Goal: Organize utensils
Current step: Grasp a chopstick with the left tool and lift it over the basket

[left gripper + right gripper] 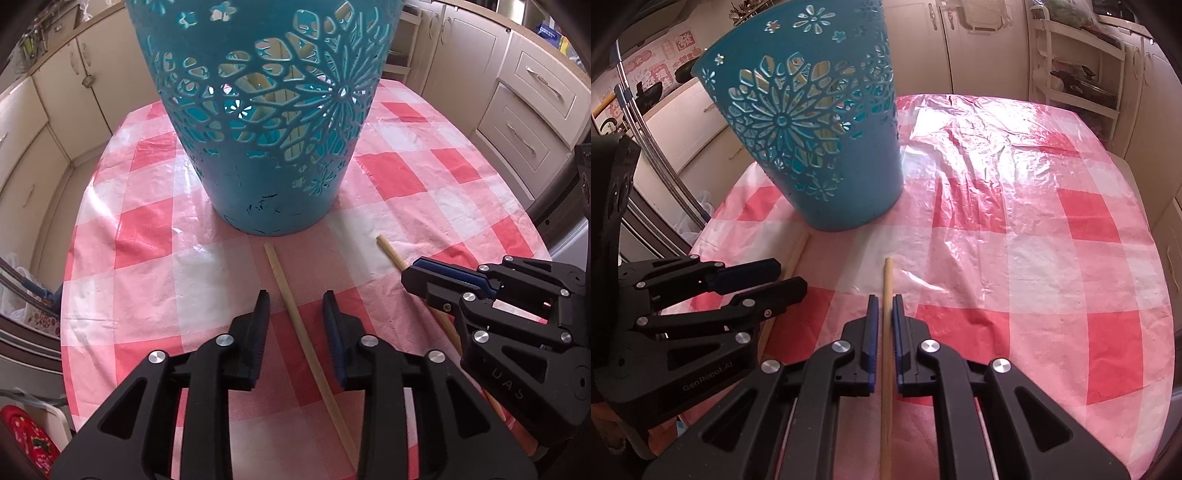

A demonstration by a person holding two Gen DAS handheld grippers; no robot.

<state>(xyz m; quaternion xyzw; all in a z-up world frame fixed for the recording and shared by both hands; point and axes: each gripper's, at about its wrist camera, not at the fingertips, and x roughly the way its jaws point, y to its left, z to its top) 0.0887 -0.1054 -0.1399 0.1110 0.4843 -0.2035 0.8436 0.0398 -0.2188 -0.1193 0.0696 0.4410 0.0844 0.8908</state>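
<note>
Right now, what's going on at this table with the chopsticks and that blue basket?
A person is tidying chopsticks with two handheld grippers. The right gripper is shut on one chopstick. The left gripper straddles a second chopstick, its pads not pressing it, so that one lies loose on the checked tablecloth. The teal basket stands just beyond, with more sticks visible through its cut-outs.

Two loose chopsticks (295,314) (886,332), one teal basket (273,192) – one checked tablecloth (406,177), two grippers (293,299) (882,301)
</note>
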